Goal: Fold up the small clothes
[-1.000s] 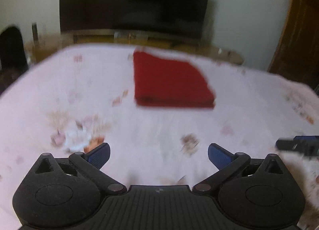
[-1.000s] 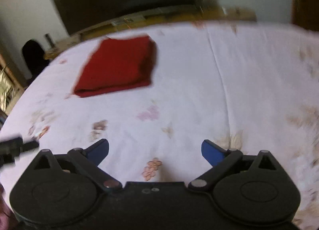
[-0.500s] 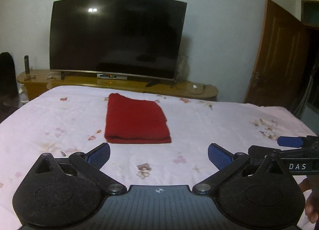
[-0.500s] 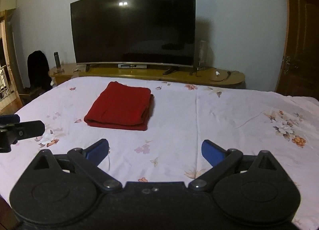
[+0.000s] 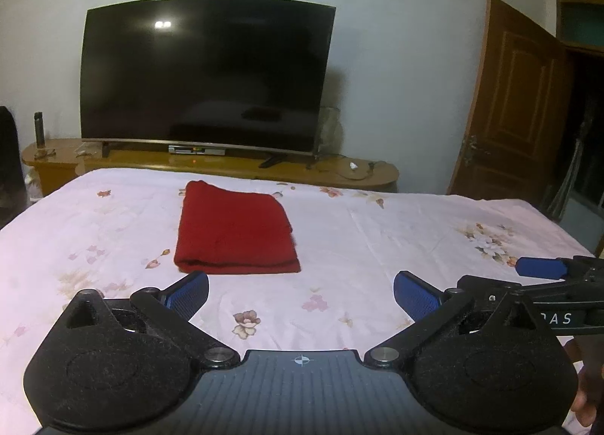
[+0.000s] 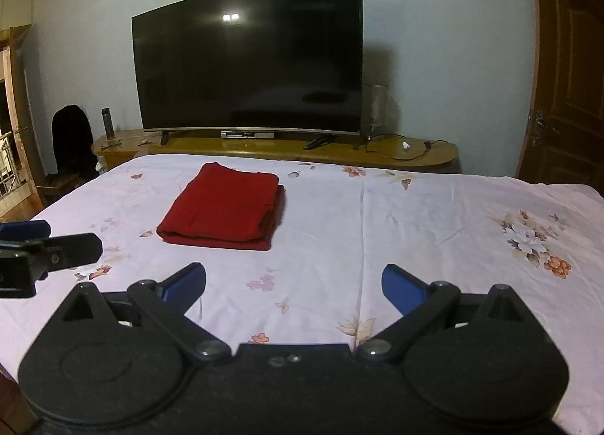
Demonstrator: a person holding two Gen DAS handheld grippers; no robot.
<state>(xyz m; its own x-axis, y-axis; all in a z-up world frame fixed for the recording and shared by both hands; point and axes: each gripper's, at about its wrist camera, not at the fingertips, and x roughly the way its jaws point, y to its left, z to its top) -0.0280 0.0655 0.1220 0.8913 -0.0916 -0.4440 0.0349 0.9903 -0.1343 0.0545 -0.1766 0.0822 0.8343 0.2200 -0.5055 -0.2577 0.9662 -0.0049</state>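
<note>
Left gripper (image 5: 301, 293): jaws spread wide, blue pads empty, held above the near part of the bed, well short of the cloth. Right gripper (image 6: 293, 286): jaws likewise spread wide, nothing between the pads. The two tools sit side by side; each shows at the edge of the other's view, the right one at the right margin of the left wrist view, the left one at the left margin of the right wrist view. Part of a hand (image 5: 587, 393) is visible at the lower right corner of the left wrist view.

Task item: one red garment (image 5: 236, 229), folded into a compact rectangle, lies flat on the pink floral bedsheet (image 5: 396, 238), toward the far left portion of the bed. In the right wrist view its stacked layers show along the right edge. Neither tool touches it.

Surroundings: a large curved television (image 5: 205, 76), screen dark, stands on a low wooden TV stand (image 5: 234, 163) beyond the bed's far edge. A dark bottle (image 5: 39, 128) stands upright at the stand's left end. A brown wooden door (image 5: 507, 102) hangs open at the right.
</note>
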